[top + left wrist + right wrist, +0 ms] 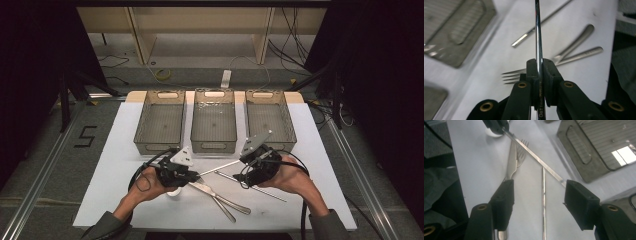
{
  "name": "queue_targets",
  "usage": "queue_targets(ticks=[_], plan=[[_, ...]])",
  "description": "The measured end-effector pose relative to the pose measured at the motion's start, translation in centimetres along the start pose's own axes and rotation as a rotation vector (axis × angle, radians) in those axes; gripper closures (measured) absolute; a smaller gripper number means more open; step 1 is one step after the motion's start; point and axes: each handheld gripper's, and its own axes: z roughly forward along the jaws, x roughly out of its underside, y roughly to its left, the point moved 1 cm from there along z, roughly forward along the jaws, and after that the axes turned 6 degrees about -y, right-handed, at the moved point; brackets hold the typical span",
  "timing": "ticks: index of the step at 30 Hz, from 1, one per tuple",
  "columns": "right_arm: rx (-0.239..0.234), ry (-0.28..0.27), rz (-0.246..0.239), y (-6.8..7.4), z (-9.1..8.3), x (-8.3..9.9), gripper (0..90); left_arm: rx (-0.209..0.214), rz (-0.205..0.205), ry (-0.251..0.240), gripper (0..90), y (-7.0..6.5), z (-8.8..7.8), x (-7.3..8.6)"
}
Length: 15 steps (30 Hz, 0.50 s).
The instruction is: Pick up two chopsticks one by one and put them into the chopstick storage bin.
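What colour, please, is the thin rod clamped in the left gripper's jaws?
The thin metal rod is shiny silver, polished steel by its look; the left gripper view shows it best.

both claws, the left claw (192,176) and the right claw (246,163), are black, with brass-coloured pivot rivets, blocky pads, grey three-cornered top plates and trailing black cables; the person wears grey-green sleeves (107,226).
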Motion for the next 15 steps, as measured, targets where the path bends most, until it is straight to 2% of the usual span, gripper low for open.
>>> queue_targets(ticks=[2, 5, 10, 15], plan=[[0.014, 0.002, 0.004, -0.2, -0.2, 0.3, 40.8, -0.047, -0.008, -0.005, 83.7, 0.2, -0.6, 0.0], [0.024, 0.023, 0.021, -0.4, 0.0, 0.9, 39.3, -0.074, -0.037, -0.027, 83.7, 0.7, -1.2, 0.0], [0.046, 0.095, 0.017, -0.8, 1.2, 2.0, 36.8, -0.122, -0.112, -0.064, 83.7, 1.9, -2.1, 0.3], [0.055, 0.165, 0.066, -1.7, 2.5, 3.3, 35.6, -0.172, -0.198, -0.125, 83.7, 3.7, -3.7, 0.4]])
